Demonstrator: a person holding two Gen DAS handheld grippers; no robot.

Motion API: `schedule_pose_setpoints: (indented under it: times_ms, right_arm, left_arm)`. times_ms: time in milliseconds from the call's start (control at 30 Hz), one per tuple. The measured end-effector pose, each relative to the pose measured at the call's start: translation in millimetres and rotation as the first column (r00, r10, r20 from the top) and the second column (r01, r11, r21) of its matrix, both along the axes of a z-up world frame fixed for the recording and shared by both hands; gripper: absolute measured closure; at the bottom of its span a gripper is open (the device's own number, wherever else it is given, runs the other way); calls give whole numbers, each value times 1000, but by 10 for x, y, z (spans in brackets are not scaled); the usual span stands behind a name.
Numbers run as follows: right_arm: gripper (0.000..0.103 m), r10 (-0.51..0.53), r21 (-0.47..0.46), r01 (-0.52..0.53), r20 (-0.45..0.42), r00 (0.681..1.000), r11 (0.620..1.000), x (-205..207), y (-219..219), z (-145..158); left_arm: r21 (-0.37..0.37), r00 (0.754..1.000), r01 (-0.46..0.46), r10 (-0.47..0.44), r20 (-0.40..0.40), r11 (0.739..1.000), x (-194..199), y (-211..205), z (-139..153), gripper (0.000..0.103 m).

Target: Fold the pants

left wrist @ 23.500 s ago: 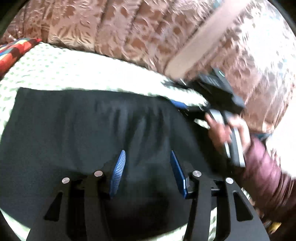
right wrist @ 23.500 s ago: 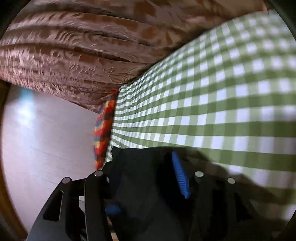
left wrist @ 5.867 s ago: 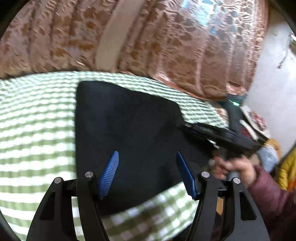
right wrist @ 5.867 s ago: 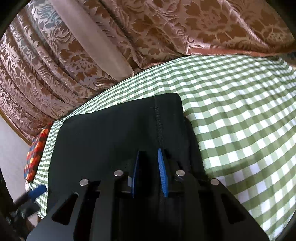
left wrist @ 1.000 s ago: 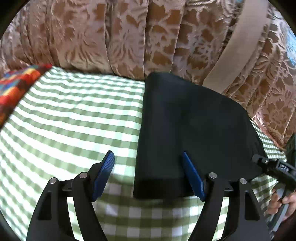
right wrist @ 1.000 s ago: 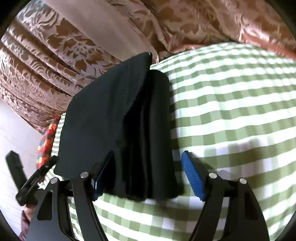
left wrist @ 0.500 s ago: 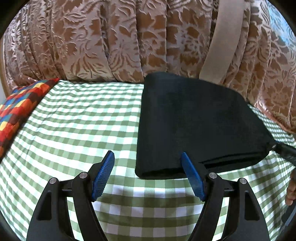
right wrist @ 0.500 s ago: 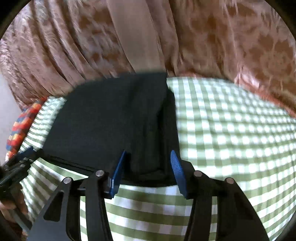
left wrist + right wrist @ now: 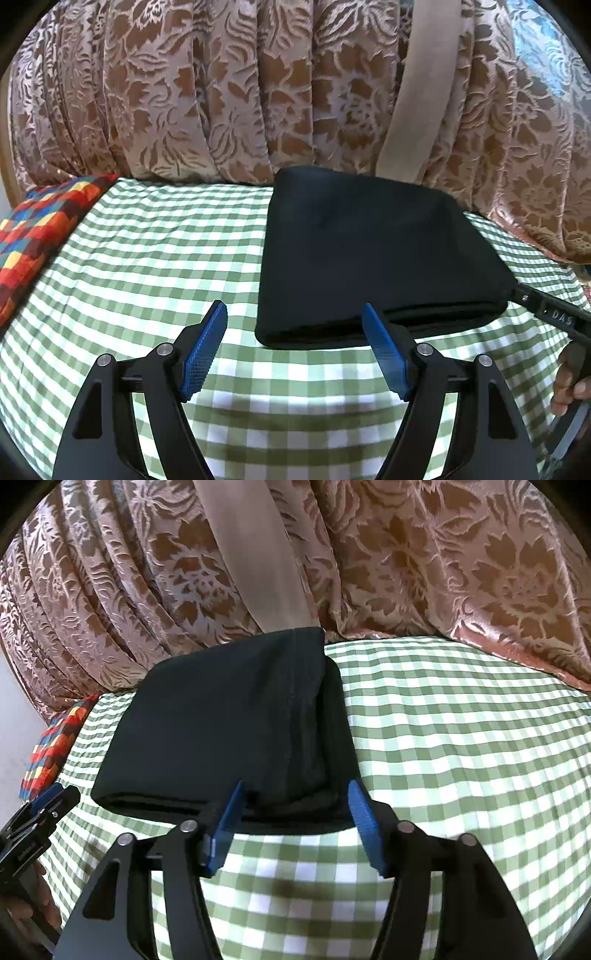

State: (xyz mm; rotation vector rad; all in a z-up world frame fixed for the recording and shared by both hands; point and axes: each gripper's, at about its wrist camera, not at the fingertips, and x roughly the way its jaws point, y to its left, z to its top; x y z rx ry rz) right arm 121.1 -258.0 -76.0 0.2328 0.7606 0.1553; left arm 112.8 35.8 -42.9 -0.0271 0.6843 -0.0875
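The black pants (image 9: 369, 258) lie folded into a compact stack on the green checked cloth (image 9: 155, 258), near the curtain. They also show in the right wrist view (image 9: 229, 731), with a seam running down the top layer. My left gripper (image 9: 295, 332) is open and empty, just in front of the stack's near left corner. My right gripper (image 9: 293, 805) is open and empty, its fingertips at the stack's near edge. The right gripper's body also shows in the left wrist view (image 9: 550, 314), and the left gripper's in the right wrist view (image 9: 33, 830).
A brown floral curtain (image 9: 221, 92) with a beige tie band (image 9: 417, 85) hangs directly behind the surface. A multicoloured patterned cushion (image 9: 33, 232) lies at the left edge. The checked cloth stretches out to the right of the stack (image 9: 461, 720).
Both grippers have drawn back slightly from the folded stack and stay open. The right gripper's jaws have widened a little. The stack lies still.
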Motion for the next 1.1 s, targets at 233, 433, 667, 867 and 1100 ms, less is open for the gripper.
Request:
schedule_pose_setpoints:
  times_ms: [233, 433, 667, 867, 1100]
  right_arm:
    - [19, 0, -69, 2, 29, 1000, 998, -304, 245, 82]
    - [7, -9, -110, 16, 60, 998, 994, -666, 423, 159]
    - [3, -25, -134, 37, 95, 995, 990, -1037, 497, 208]
    - [2, -41, -148, 52, 79, 996, 988, -1148, 512, 183]
    - [2, -46, -150, 59, 85, 995, 987, -1215, 525, 177]
  left_arm:
    - [-5, 1000, 11, -11, 17, 1000, -256, -74, 102, 24]
    - [15, 1000, 12, -12, 24, 1000, -560, -164, 128, 16]
    - [23, 1000, 2, -3, 30, 1000, -926, -228, 93, 9]
    - [-9, 1000, -4, 4, 11, 1000, -1073, -191, 34, 4]
    - [22, 1000, -23, 23, 8, 1000, -1144, -222, 28, 4]
